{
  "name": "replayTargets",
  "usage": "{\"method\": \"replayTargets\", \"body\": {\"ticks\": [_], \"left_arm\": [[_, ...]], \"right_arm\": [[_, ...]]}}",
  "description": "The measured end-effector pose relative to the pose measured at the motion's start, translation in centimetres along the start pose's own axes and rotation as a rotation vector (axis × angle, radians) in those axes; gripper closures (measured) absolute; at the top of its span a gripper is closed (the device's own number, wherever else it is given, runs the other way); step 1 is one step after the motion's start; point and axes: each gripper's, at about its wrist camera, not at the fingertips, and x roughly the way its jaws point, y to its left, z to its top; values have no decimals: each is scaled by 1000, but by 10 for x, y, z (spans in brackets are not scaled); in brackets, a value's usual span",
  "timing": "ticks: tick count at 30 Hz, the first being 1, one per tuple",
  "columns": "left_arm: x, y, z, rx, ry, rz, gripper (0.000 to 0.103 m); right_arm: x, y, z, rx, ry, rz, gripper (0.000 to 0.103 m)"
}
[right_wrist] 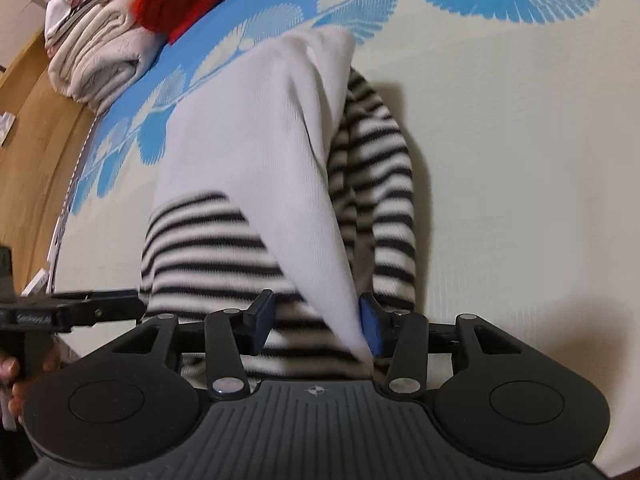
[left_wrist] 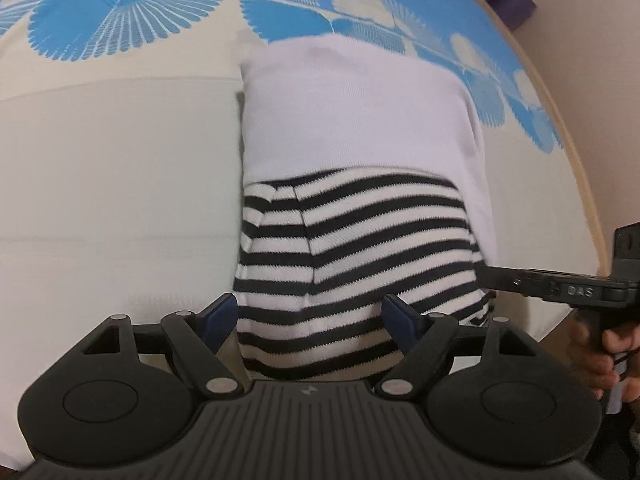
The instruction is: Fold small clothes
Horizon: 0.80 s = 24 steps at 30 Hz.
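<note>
A small garment, white with a black-and-white striped part (left_wrist: pixel 360 240), lies partly folded on the bed. In the left wrist view my left gripper (left_wrist: pixel 308 320) is open, its blue pads either side of the striped near edge. My right gripper (left_wrist: pixel 520 284) enters from the right at the garment's near right corner. In the right wrist view my right gripper (right_wrist: pixel 316 320) is open around the garment's near edge (right_wrist: pixel 280 240), where a white flap overlaps the stripes. My left gripper (right_wrist: pixel 100 304) shows at the left edge there.
The bed cover (left_wrist: pixel 112 200) is cream with a blue fan pattern (left_wrist: pixel 100 20) at the far side. Folded white and red textiles (right_wrist: pixel 120 40) are stacked at the far left in the right wrist view. A wooden bed frame (right_wrist: pixel 32 140) runs beside them.
</note>
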Motion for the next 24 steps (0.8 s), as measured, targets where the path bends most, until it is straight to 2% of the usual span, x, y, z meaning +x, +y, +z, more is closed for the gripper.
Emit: {"method": "replayTargets", "body": {"ticks": [2, 3, 4, 6, 8, 10, 11, 12, 14, 16, 18, 21, 23, 24], "left_arm": [[2, -3, 0, 0, -3, -11, 19], [1, -5, 1, -2, -10, -19, 19], [-1, -7, 0, 0, -20, -27, 18], [-3, -14, -1, 15, -35, -38, 14], [-2, -21, -4, 46, -40, -30, 12], [4, -26, -6, 94, -35, 25, 12], [9, -27, -8, 119, -18, 68, 11], [18, -27, -10, 150, 23, 126, 11], [35, -25, -15, 204, 95, 239, 11], [38, -27, -18, 247, 115, 254, 11], [37, -28, -20, 272, 120, 269, 11], [29, -22, -20, 250, 129, 273, 11], [17, -20, -15, 260, 115, 287, 11], [9, -17, -10, 260, 105, 271, 11]], "right_arm": [[-8, -1, -5, -18, -7, -12, 67], [-11, -2, -7, -21, -15, -16, 81], [-14, -4, -7, -18, -22, -14, 101], [-23, -6, -9, -23, -50, -6, 101], [-41, -2, -9, -49, -118, 15, 101], [-65, -5, -9, -4, -209, 79, 101], [-73, -6, -8, 0, -220, 83, 101], [-74, -5, -9, -31, -209, 46, 101], [-55, -4, -11, -70, -102, -59, 101], [-25, 1, -15, -113, 20, -156, 101], [-12, 10, -16, -156, 60, -176, 100], [-19, 14, -8, -130, -6, -177, 95], [-33, 14, -1, -90, -113, -163, 95], [-41, 12, 4, -67, -179, -164, 88]]}}
